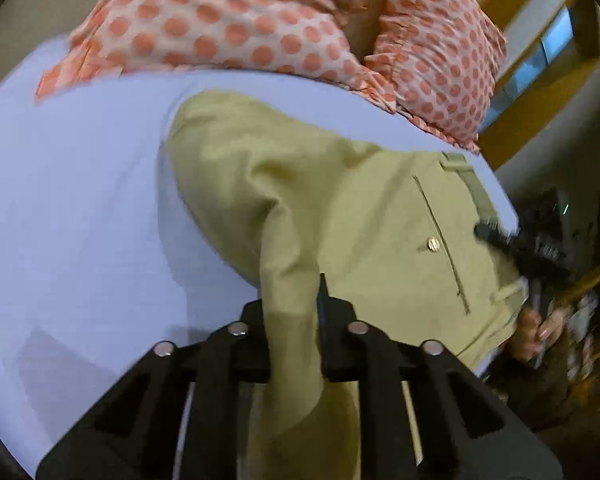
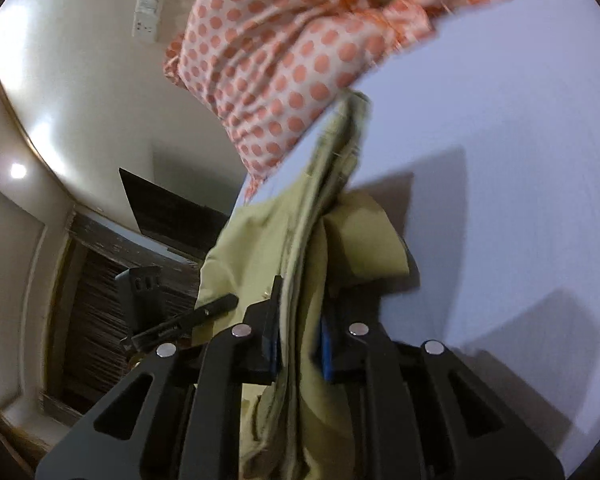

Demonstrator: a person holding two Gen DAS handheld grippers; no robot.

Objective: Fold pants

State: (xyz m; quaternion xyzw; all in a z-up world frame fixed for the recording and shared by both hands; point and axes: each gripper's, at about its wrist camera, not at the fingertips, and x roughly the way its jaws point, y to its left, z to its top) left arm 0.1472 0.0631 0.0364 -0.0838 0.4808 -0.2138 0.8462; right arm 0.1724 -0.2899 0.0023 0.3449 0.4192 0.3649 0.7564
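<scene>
A white bed (image 1: 80, 200) carries a polka-dot cloth (image 1: 260, 20) and the olive pants (image 1: 340, 208), partly lifted off it. Left tongs (image 1: 292, 320) and right tongs (image 2: 298, 320) each pinch bunched pants fabric. This looks like mid-fold; next likely calls for carrying both edges across together and laying them flat.

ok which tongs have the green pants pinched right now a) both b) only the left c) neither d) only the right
a, the left tongs are closed on a bunched fold of the pants, and the right tongs are clamped on a thick stack of the same cloth.
</scene>
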